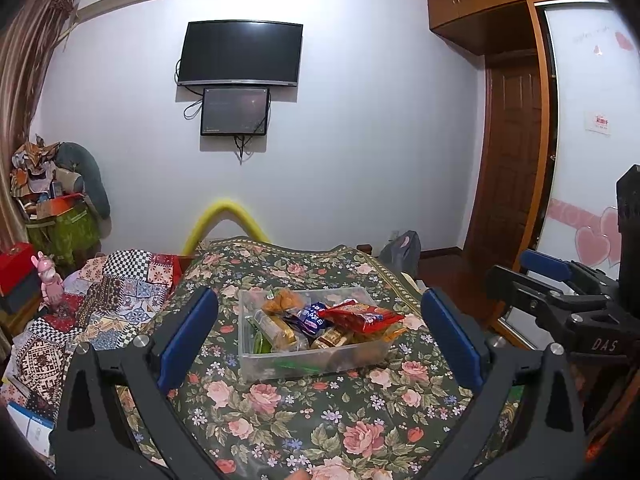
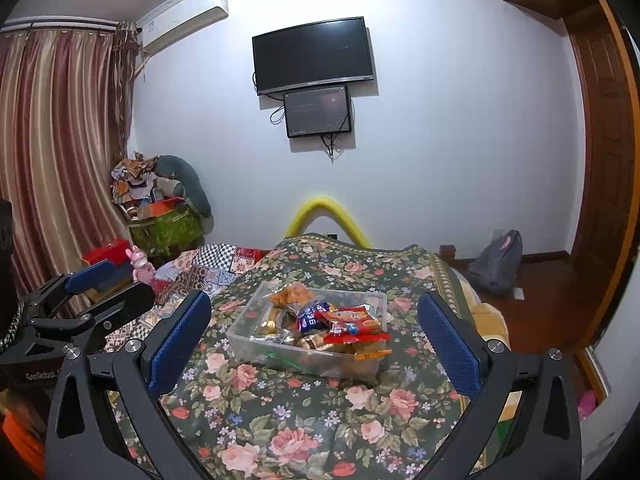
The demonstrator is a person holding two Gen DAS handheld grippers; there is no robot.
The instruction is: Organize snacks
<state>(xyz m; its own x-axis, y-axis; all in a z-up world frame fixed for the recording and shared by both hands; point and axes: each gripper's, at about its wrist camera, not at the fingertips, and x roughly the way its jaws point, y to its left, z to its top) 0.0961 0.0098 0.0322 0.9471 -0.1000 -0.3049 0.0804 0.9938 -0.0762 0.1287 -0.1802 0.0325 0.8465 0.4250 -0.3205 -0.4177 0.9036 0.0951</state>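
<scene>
A clear plastic bin (image 1: pixel 280 360) sits on a dark floral bedspread (image 1: pixel 320 420), ahead of both grippers and between the fingers of each in its own view. It is heaped with snacks: a red packet (image 1: pixel 362 316) lies on top toward the right, a blue-and-white packet (image 1: pixel 314 316) leans beside it, an orange bag of puffed snacks (image 1: pixel 284 300) rests at the back, and gold-wrapped pieces (image 1: pixel 280 332) fill the left side. The left gripper (image 1: pixel 318 336) hangs above the bedspread with its blue-padded fingers spread wide, holding nothing — the bin lies beyond the fingertips, not touched. The right gripper (image 2: pixel 314 340) is likewise spread wide and empty, with the bin (image 2: pixel 276 354) just past its tips; in this view the red packet (image 2: pixel 348 322) overhangs the near right corner. Each gripper shows at the edge of the other's view, the two side by side. A patchwork quilt (image 1: pixel 100 308) lies to the left of the bedspread, and a pink toy rabbit (image 1: pixel 50 276) stands near it. On the far wall hangs a dark television (image 1: pixel 240 54) with a smaller screen (image 1: pixel 235 111) just below it.
</scene>
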